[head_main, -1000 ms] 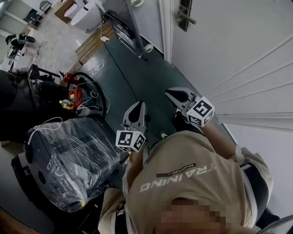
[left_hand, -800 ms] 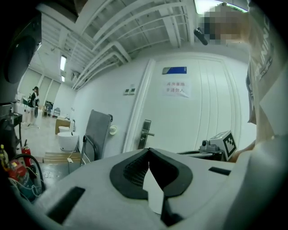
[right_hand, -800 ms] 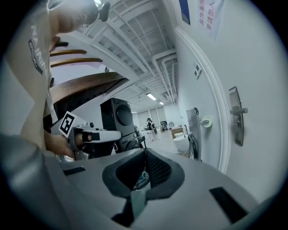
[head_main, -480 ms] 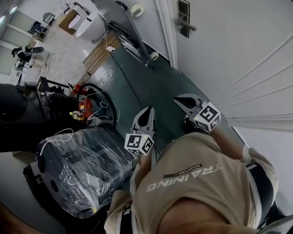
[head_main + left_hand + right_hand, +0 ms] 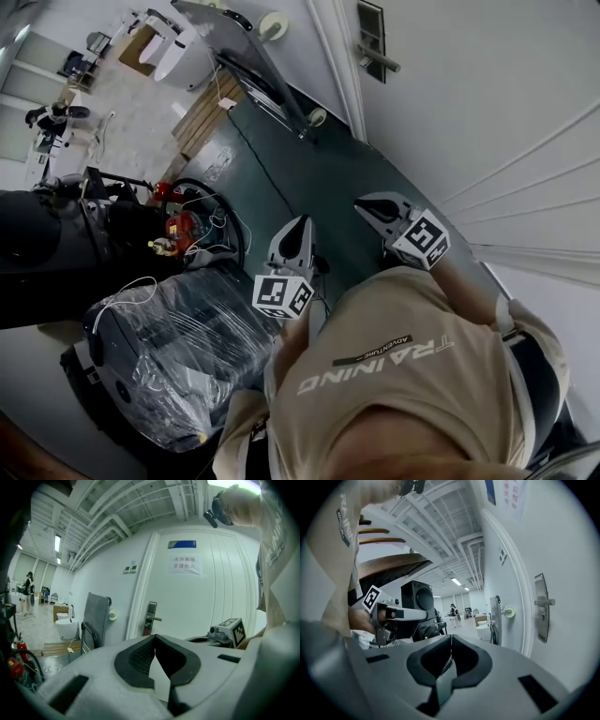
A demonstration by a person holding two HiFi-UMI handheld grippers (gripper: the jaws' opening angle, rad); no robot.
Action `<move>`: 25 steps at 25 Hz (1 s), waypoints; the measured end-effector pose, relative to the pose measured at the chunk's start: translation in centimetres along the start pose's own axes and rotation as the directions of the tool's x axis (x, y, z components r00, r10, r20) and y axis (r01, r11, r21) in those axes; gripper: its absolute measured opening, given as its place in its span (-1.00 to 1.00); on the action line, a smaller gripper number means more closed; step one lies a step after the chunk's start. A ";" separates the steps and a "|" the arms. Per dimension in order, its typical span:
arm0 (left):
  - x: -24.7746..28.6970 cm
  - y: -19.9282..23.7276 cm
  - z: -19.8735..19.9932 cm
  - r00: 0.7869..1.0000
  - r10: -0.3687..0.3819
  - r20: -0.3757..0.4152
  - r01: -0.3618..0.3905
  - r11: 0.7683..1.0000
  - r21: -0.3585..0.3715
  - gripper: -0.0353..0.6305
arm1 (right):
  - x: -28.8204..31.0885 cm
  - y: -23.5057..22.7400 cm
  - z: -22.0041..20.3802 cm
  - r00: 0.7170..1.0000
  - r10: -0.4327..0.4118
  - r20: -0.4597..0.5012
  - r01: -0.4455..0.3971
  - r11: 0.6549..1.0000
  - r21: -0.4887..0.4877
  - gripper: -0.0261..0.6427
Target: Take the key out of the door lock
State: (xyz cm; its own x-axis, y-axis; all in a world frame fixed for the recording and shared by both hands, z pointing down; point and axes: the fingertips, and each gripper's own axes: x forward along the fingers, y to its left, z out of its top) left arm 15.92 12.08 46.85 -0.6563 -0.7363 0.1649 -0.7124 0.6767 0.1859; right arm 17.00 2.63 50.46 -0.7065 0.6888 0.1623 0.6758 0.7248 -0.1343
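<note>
Head view: left tool [image 5: 301,223], right tool [image 5: 364,203], clenched empty, far from door lock [image 5: 371,28].

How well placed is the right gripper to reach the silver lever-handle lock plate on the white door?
Probably not yet: the right gripper, jaws together, hangs well short of the silver lock plate on the white door. Nothing stands between them, so stepping closer should do.

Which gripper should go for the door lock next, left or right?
Probably right. The right gripper is on the door side, nearer the lock plate; the left gripper hangs farther from the door. Both have jaws together and hold nothing. The key itself is too small to see.
</note>
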 end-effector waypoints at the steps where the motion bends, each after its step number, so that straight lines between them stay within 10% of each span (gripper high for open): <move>1: 0.6 0.1 0.1 1.000 0.007 -0.006 -0.007 1.000 0.005 -0.86 | 0.1 -0.7 0.1 1.000 -0.003 0.001 0.003 1.000 0.002 -0.88; 25: 11.2 2.0 0.9 0.995 0.087 -0.051 -0.086 0.996 0.013 -0.87 | 4.4 -13.2 0.6 0.992 0.116 -0.057 -0.115 0.993 0.022 -0.88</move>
State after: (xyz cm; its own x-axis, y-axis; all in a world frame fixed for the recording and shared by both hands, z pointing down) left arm 6.96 5.23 48.22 -0.7019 -0.6741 0.2300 -0.6565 0.7376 0.1583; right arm 4.82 -3.89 52.33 -0.6099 0.7664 0.2015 0.7478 0.6408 -0.1739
